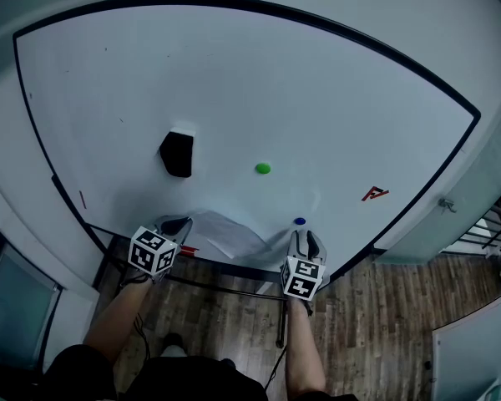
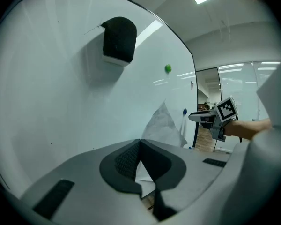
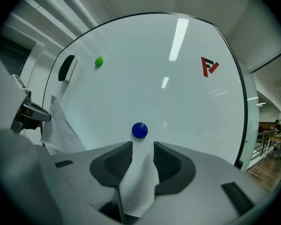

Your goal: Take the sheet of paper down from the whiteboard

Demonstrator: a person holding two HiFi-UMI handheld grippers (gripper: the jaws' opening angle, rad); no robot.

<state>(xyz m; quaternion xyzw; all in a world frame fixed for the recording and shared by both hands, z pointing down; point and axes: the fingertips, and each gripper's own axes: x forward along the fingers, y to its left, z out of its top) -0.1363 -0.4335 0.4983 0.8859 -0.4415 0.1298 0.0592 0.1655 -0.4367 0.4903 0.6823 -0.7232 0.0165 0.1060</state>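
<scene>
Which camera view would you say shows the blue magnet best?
The right gripper view: the blue magnet appears large, round and unobstructed near the middle. The head view shows it as a tiny dot; the left gripper view shows only a distant blue sliver.

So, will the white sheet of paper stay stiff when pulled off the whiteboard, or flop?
Probably floppy: the white sheet of paper already hangs creased and buckled. Likely light: the left gripper carries its corner with jaws shut. It could tear if the round blue magnet is pinning it.
</scene>
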